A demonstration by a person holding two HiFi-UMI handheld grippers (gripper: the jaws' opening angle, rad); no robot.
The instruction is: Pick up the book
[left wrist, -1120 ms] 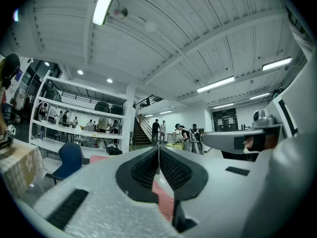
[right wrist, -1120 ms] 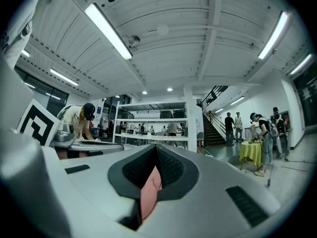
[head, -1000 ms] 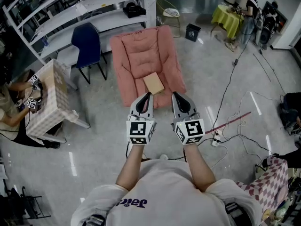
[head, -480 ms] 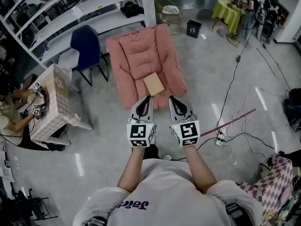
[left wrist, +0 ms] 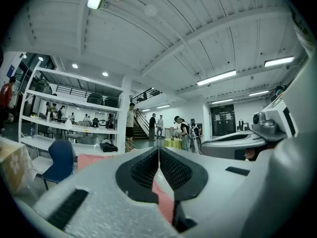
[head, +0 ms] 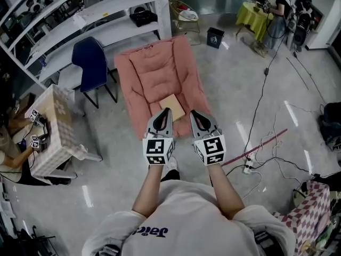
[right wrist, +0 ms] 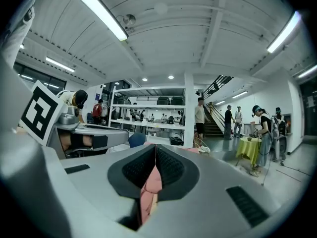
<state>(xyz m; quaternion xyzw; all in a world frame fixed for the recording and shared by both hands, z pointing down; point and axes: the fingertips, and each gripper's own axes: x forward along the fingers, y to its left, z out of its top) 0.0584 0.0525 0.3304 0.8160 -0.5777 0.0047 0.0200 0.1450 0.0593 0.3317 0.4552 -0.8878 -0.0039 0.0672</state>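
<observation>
While the person's hands are hovering over the floor, the flat tan rectangular book [head: 173,104] is lying on the lower half of the pink padded fabric lounge cushion [head: 152,71]. In the head view its near edge is sitting just beyond the tips of the left gripper [head: 167,111] and the right gripper [head: 193,113]. The black ribbed fingers [left wrist: 143,170] of both grippers are pressing tip to tip, clenched on nothing. Judging from this, the approach is under way. Doing it well is calling for parting one pair of fingers before contact, lowering toward a free edge of the book, and pressing one finger into the soft padding, so that it is sliding beneath the cover rather than pushing the book away. Counted: one book, one lounge cushion, two grippers, one dark blue chair [head: 91,57], one white shelving unit [head: 106,15]
</observation>
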